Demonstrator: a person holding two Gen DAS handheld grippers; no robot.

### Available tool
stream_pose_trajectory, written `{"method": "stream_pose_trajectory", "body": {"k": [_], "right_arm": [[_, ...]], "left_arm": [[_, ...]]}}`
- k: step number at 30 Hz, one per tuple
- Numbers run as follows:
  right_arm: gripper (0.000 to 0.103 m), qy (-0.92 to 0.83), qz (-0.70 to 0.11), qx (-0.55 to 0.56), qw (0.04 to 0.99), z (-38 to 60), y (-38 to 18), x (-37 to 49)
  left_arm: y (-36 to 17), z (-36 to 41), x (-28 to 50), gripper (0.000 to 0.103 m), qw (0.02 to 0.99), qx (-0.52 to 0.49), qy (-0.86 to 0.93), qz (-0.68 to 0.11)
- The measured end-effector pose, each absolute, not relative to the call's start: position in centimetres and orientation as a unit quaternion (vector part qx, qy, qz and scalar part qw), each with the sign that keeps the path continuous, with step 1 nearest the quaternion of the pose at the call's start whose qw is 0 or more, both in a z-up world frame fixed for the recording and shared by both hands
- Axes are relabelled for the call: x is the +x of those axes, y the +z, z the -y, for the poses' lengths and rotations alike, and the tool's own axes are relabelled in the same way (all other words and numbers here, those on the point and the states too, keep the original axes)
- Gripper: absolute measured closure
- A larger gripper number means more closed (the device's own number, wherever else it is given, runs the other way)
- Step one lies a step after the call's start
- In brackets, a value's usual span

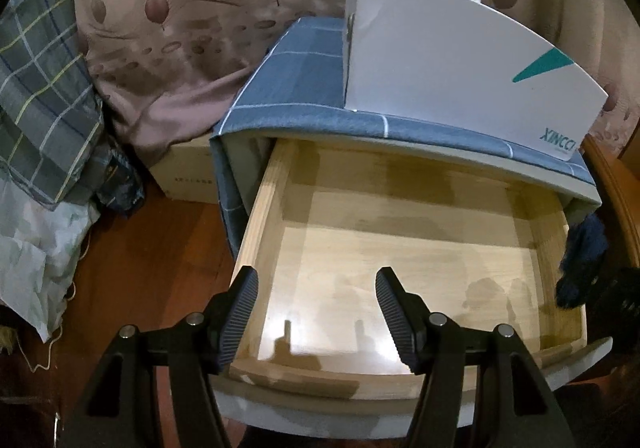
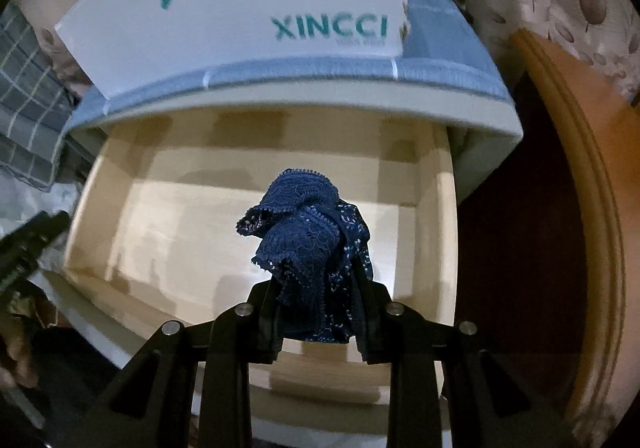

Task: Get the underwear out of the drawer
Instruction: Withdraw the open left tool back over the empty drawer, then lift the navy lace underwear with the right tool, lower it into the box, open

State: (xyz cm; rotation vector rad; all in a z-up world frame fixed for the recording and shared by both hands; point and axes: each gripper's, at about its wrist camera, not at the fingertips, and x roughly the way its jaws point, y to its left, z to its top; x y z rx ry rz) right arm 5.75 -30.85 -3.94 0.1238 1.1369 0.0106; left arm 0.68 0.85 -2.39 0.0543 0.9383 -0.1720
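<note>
Right tool (image 2: 316,288) clenched on bunched navy lace underwear (image 2: 310,244), held above bare drawer (image 2: 434,248) floor near its front-right corner; left tool (image 1: 316,312) released over front-left, nothing between its fingers.

The underwear (image 2: 316,248) is dark blue lace; the drawer (image 1: 264,216) is pale wood; the box (image 2: 248,8) is white with teal letters; the cloth (image 1: 288,88) is blue checked.

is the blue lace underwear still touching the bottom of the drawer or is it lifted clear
Apart. In the right wrist view the underwear hangs bunched between the right gripper fingers, with bare drawer floor visible around and beneath it.
</note>
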Motion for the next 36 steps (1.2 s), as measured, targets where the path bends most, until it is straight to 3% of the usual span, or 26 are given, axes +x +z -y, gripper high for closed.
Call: {"method": "stream_pose_trajectory", "body": {"k": [23,28,36], "right_arm": [[0.078,0.033,-0.409,0.077,0.909,29.2,15.2,15.3],[0.078,0.041,-0.412,0.083,0.906,28.2,15.3,18.6],[0.077,0.04,-0.455,0.068,0.887,25.7,11.0,23.0]], "left_arm": [[-2.6,-1.2,0.6,0.04,0.89,0.036,-0.085,-0.446],[-2.6,-1.2,0.6,0.04,0.891,0.036,-0.084,-0.445],[-2.7,-1.2,0.5,0.04,0.89,0.036,-0.084,-0.447]]}}
